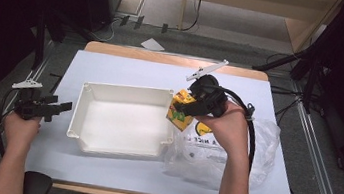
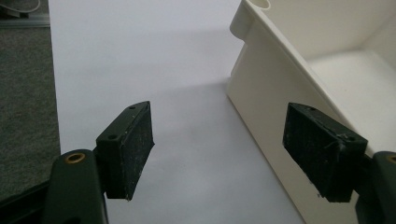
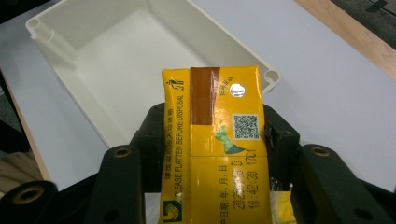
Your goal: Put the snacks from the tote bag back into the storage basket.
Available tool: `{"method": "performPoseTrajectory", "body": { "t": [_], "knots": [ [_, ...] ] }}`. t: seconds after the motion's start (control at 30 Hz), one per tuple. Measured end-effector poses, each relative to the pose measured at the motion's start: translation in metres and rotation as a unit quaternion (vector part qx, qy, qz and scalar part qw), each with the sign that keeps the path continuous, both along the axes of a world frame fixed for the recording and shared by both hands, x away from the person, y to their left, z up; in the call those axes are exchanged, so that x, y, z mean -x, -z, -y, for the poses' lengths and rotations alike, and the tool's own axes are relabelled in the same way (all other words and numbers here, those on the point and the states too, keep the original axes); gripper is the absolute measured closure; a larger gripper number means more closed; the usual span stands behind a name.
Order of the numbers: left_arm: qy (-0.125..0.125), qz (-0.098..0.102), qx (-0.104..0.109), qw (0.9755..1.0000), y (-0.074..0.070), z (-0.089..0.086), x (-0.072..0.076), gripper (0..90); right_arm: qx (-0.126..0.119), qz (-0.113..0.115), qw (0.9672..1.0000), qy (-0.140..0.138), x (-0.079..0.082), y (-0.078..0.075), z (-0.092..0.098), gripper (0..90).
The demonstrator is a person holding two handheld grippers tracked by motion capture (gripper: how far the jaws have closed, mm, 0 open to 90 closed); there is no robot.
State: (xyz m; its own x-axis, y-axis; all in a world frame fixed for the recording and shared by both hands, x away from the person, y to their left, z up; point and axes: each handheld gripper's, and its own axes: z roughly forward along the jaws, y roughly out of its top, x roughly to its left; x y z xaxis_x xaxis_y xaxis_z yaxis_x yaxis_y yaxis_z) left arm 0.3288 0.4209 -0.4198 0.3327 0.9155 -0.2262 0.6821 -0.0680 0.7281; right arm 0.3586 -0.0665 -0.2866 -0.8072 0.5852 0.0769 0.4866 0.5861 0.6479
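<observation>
A yellow drink carton (image 3: 215,140) is clamped between the jaws of my right gripper (image 3: 212,140), its top pointing at the white tub (image 3: 126,60). From above, the carton (image 1: 181,111) hangs at the tub's right rim (image 1: 171,108), held by the right gripper (image 1: 189,108). My left gripper (image 1: 60,107) rests open over the table just left of the tub, nothing between its pads (image 2: 133,144). The tub's left wall (image 2: 266,88) stands close to the right-hand pad.
A crumpled clear plastic bag (image 1: 233,155) with printing lies on the white table sheet (image 1: 128,71) under my right forearm. Black stands and cables line the floor on both sides. The table's wooden edge (image 1: 175,59) runs along the far side.
</observation>
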Motion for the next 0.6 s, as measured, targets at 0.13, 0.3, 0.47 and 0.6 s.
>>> {"method": "performPoseTrajectory", "body": {
  "t": [0.13, 0.3, 0.47, 0.6],
  "knots": [
    [0.000, -0.001, -0.001, 1.0000, 0.000, 0.000, 0.000, 25.3, 0.006, -0.001, 1.0000, -0.006, 0.001, -0.001, -0.004, 54.1],
    [-0.003, 0.005, 0.003, 1.0000, -0.001, -0.001, 0.001, 25.3, 0.002, -0.004, 0.9998, -0.019, 0.000, 0.000, -0.009, 54.1],
    [-0.004, 0.006, 0.006, 1.0000, 0.000, -0.001, 0.000, 25.3, 0.003, -0.002, 0.9997, -0.025, -0.002, -0.003, -0.014, 54.1],
    [-0.004, 0.006, 0.007, 1.0000, 0.000, -0.001, -0.001, 25.4, 0.008, -0.006, 0.9995, -0.030, -0.006, -0.003, -0.021, 54.1]
  ]
}}
